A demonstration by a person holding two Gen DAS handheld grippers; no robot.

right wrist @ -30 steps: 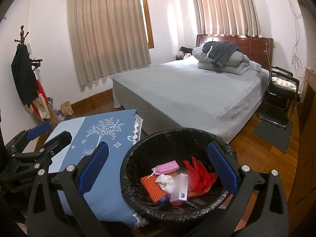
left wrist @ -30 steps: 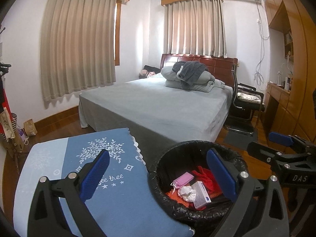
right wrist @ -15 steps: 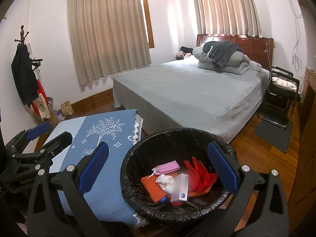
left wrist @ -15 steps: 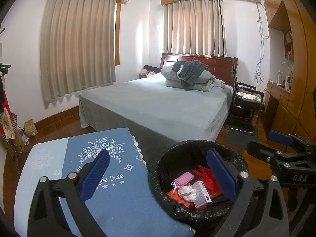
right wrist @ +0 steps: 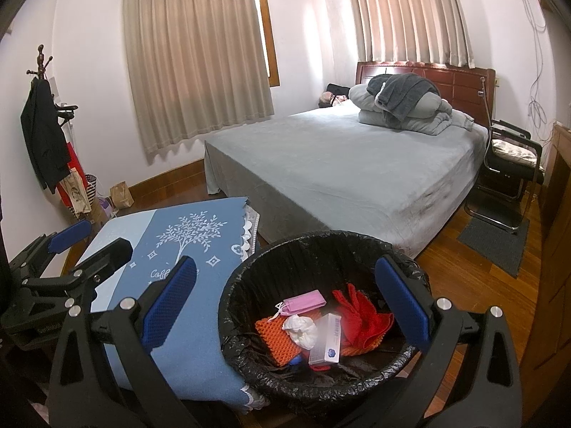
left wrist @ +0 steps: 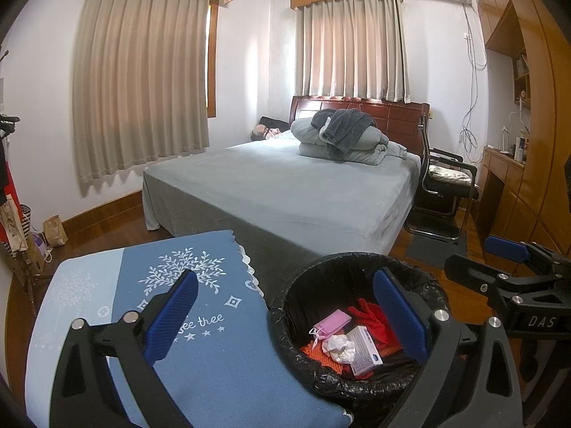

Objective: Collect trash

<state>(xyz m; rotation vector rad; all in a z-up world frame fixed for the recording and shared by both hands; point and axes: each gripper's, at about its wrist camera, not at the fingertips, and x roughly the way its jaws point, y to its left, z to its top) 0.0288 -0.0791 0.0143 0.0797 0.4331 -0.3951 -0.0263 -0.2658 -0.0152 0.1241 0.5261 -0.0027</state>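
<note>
A round bin lined with a black bag (right wrist: 321, 249) (left wrist: 357, 264) stands on the floor beside a low table. Inside lie a pink pouch (right wrist: 305, 301) (left wrist: 332, 322), a crumpled white tissue (right wrist: 299, 328) (left wrist: 339, 346), a white carton (right wrist: 326, 339) (left wrist: 364, 346), an orange ridged pad (right wrist: 273, 335) and red cloth (right wrist: 360, 312) (left wrist: 374, 317). My right gripper (right wrist: 285, 308) hangs open above the bin, empty. My left gripper (left wrist: 285, 319) is open and empty over the table's right edge and the bin's rim. Each gripper shows in the other's view: the left gripper (right wrist: 67, 249) and the right gripper (left wrist: 506, 267).
The table wears a blue cloth (left wrist: 200, 356) (right wrist: 171, 249) printed with white trees. A grey bed (left wrist: 285, 185) with folded bedding (left wrist: 342, 135) fills the middle. A black chair (left wrist: 442, 185) and wooden cabinets (left wrist: 528, 164) stand right. A coat rack (right wrist: 43, 114) and bags (right wrist: 121, 192) sit left.
</note>
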